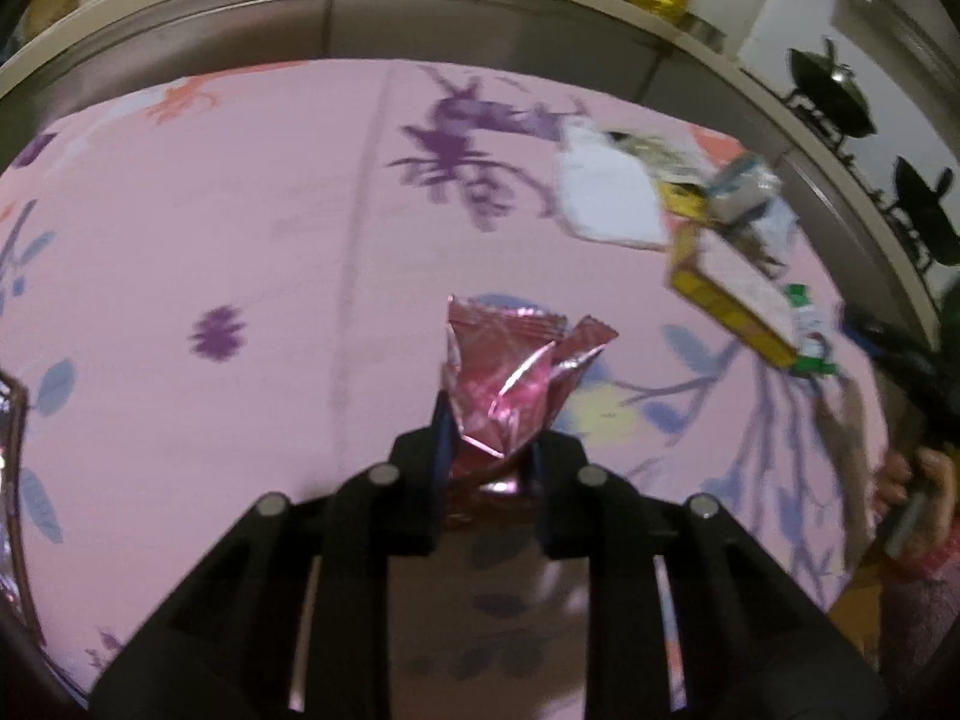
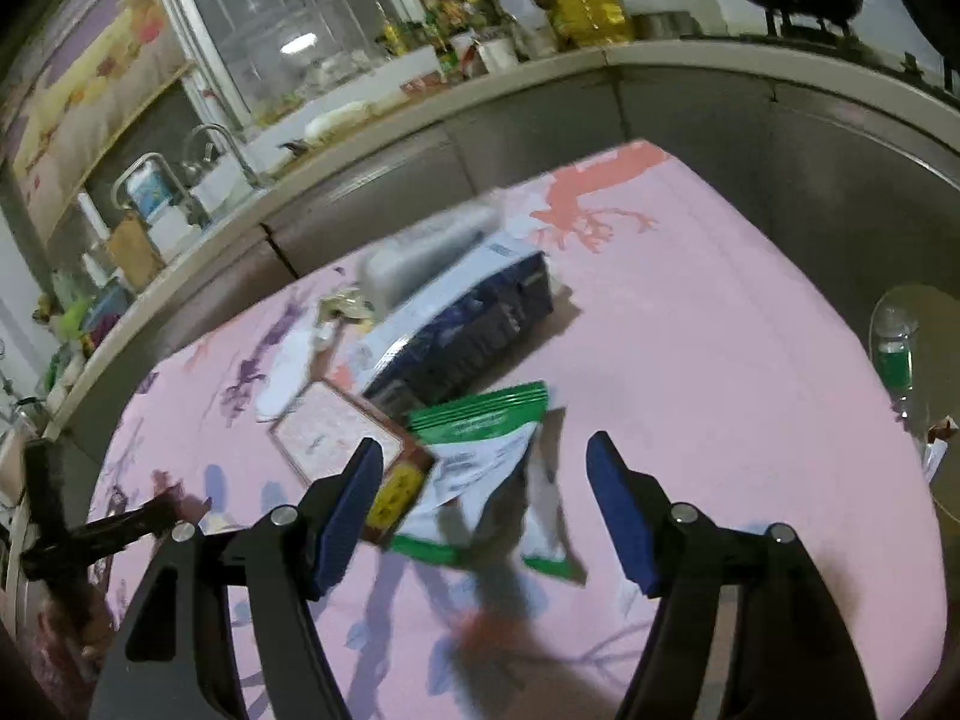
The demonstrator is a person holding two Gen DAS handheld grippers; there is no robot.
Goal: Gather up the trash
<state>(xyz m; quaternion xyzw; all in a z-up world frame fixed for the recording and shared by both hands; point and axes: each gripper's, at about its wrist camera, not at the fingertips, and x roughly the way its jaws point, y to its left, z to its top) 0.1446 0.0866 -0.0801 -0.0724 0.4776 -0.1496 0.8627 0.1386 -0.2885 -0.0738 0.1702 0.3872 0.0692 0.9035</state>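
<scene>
My left gripper [image 1: 489, 456] is shut on a crumpled pink foil wrapper [image 1: 504, 384], which sticks up between its pads above the pink flowered tablecloth [image 1: 240, 228]. In the right wrist view my right gripper [image 2: 486, 504] stands open, its blue pads wide apart over a green and white packet [image 2: 480, 456] that lies flat on the cloth. Touching that packet is a yellow-edged flat box [image 2: 342, 438], with a dark blue box [image 2: 474, 324] behind it. The same heap shows at the right of the left wrist view: white paper [image 1: 606, 198], the yellow-edged box [image 1: 732, 294], the green packet [image 1: 810, 330].
A grey counter front [image 2: 690, 120] curves round the table's far side, with bottles, a sink and woks on top. A clear plastic tub [image 2: 432, 252] lies behind the blue box. A green-labelled bottle [image 2: 894, 354] stands off the table's right edge. A hand [image 1: 918, 492] shows at the right.
</scene>
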